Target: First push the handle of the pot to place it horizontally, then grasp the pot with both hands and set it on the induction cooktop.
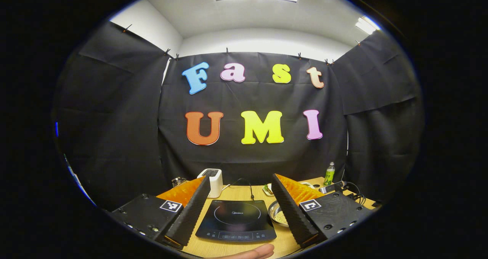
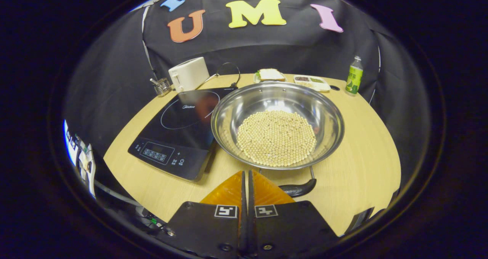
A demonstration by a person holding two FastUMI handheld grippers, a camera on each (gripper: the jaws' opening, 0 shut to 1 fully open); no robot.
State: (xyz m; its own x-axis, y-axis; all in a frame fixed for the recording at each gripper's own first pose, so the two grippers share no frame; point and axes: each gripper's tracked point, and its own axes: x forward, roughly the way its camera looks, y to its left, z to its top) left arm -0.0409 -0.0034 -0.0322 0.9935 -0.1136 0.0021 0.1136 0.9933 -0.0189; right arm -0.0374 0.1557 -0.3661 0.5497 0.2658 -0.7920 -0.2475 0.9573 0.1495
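The steel pot (image 2: pixel 277 123), its bottom covered with pale beans, sits on the light wooden desk (image 2: pixel 366 144) just right of the black induction cooktop (image 2: pixel 179 131), rim overlapping the cooktop's edge; its dark handle (image 2: pixel 299 189) lies on the near side, just beside the right gripper (image 2: pixel 246 183), whose jaws are closed together on nothing. The left gripper (image 1: pixel 241 198) hangs above the near desk edge, jaws wide, framing the cooktop; at the far edge stand a white toaster (image 2: pixel 189 74), food trays and a green bottle (image 2: pixel 354 76), black cloth walling the booth.
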